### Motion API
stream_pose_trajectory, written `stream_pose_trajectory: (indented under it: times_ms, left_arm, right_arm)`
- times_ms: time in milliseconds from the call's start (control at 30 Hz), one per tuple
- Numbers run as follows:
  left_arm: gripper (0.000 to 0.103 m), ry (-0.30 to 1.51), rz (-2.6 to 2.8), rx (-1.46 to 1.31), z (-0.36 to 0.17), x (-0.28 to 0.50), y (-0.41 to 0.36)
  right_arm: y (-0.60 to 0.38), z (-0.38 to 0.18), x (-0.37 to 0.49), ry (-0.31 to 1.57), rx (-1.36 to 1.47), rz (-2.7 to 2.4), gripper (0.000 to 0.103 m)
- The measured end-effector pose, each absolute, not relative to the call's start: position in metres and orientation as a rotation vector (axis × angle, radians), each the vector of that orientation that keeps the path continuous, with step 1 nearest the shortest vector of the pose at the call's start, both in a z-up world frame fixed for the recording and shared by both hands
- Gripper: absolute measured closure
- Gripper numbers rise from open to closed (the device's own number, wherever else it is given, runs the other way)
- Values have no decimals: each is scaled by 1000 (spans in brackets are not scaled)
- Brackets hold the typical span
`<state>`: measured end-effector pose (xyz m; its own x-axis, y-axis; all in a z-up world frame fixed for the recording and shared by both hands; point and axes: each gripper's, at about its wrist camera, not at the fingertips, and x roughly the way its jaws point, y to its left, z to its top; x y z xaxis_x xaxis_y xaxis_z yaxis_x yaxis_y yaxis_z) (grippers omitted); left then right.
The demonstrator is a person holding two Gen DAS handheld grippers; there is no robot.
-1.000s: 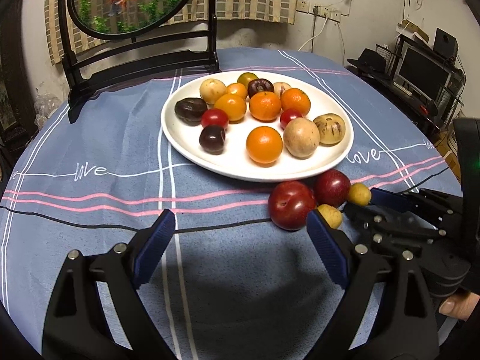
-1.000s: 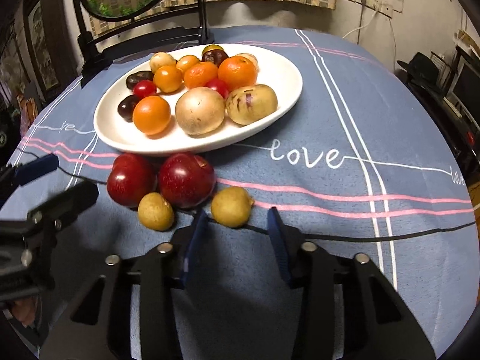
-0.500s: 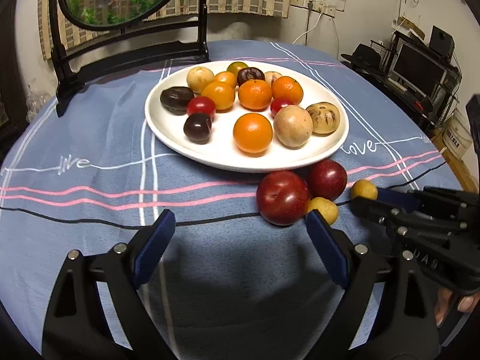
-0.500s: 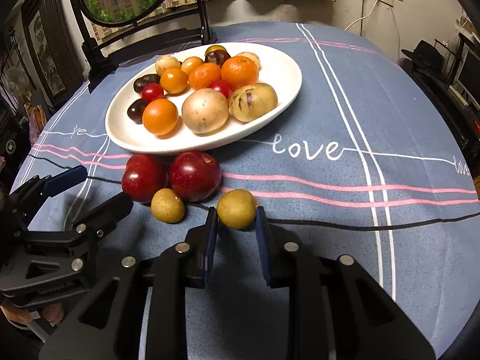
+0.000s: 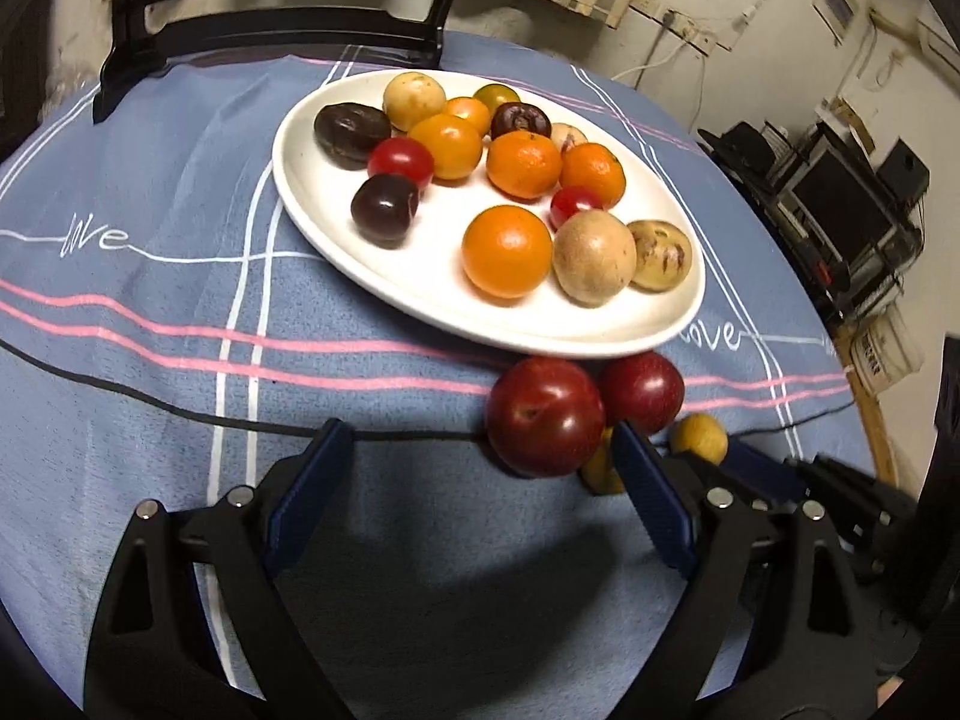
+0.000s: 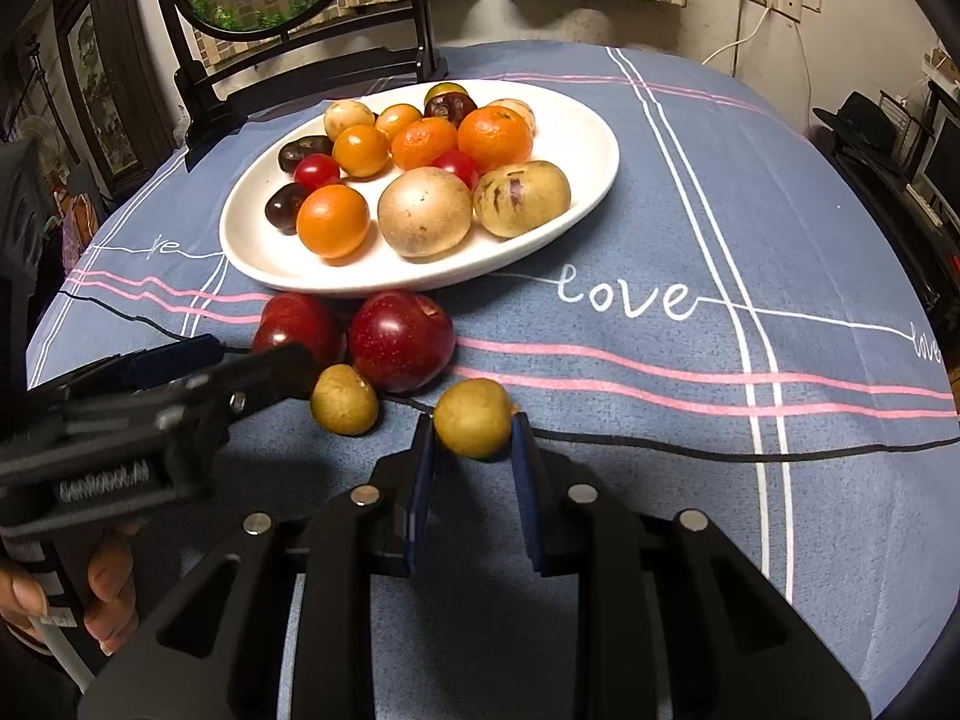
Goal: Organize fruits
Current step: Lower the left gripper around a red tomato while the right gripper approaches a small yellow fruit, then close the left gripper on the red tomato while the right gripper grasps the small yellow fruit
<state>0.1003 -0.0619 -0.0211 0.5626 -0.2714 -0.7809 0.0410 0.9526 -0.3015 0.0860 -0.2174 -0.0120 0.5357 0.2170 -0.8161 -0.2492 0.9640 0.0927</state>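
A small yellow fruit (image 5: 602, 467) sat half hidden behind the wide-open left gripper's (image 5: 477, 489) right finger. Beyond the fingers, a white plate (image 6: 594, 180) held mixed fruit. The right gripper (image 6: 471, 450) pinched a yellow fruit (image 6: 473, 417).

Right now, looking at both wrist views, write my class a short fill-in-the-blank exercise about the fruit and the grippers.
1. The right gripper is shut on a small ____ fruit.
2. The two red apples lie on the tablecloth, not on the ____.
3. The left gripper has its jaws ____.
4. The word printed on the tablecloth is ____.

Missing words: yellow; plate; open; love
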Motion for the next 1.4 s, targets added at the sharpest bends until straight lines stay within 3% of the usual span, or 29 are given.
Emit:
stream_pose_trajectory:
  times_ms: [167,233,333,400,433,467,1067,1400]
  left_arm:
    - [15,971,-142,-213,-20,109,-74]
    - [19,957,-122,-187,-19,109,-81]
    - [32,948,-133,-173,-18,110,-88]
    - [45,937,-143,-159,-16,109,-92]
    - [58,933,-164,-161,-15,108,-95]
    - [61,929,-172,-153,-14,107,-99]
    - [61,902,-131,-147,3,72,-64]
    - [61,838,-138,-137,36,74,-52]
  right_arm:
    - [-216,-11,85,966,-38,289,78]
    - [-215,-11,85,968,-40,291,78]
    - [-216,-12,86,972,-39,290,78]
    - [-215,-13,86,973,-44,289,78]
    - [-215,-13,86,974,-46,289,78]
    - [-215,-13,86,974,-47,289,78]
    - [-217,-9,83,957,-43,290,78]
    - [-231,26,71,818,64,346,77]
